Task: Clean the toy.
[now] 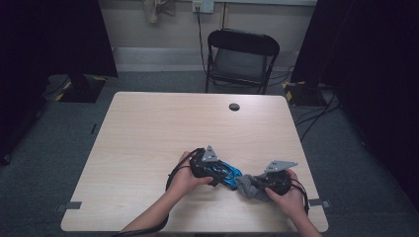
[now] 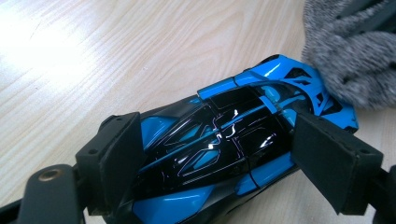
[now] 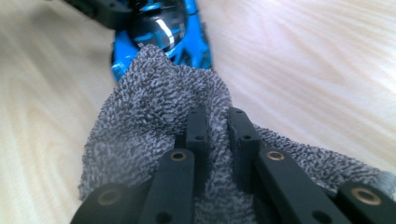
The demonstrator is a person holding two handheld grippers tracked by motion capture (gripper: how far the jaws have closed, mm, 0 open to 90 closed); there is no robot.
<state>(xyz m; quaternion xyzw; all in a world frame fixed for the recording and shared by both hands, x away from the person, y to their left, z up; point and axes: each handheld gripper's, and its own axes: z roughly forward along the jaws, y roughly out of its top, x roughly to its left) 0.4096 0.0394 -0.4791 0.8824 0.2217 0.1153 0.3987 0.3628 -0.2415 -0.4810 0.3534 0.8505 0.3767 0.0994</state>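
At the near edge of the worktop [image 1: 148, 138], I hold a blue-and-black toy car [image 2: 224, 144] fast in my left hand-held gripper [image 2: 233, 158], its foam pads pressed against the car's two flanks so that the body cannot roll or slide while it is cleaned. My right hand-held gripper [image 3: 217, 135] is closed tight on a bunched grey cloth [image 3: 159, 112], the jaws pinching a fold near its middle, which leaves a soft wad free in front for rubbing. The cloth touches one end of the car, just beyond the left pads, and the two tools meet nose to nose low on the worktop. By my reading, a wipe along the glossy roof is the step in hand.
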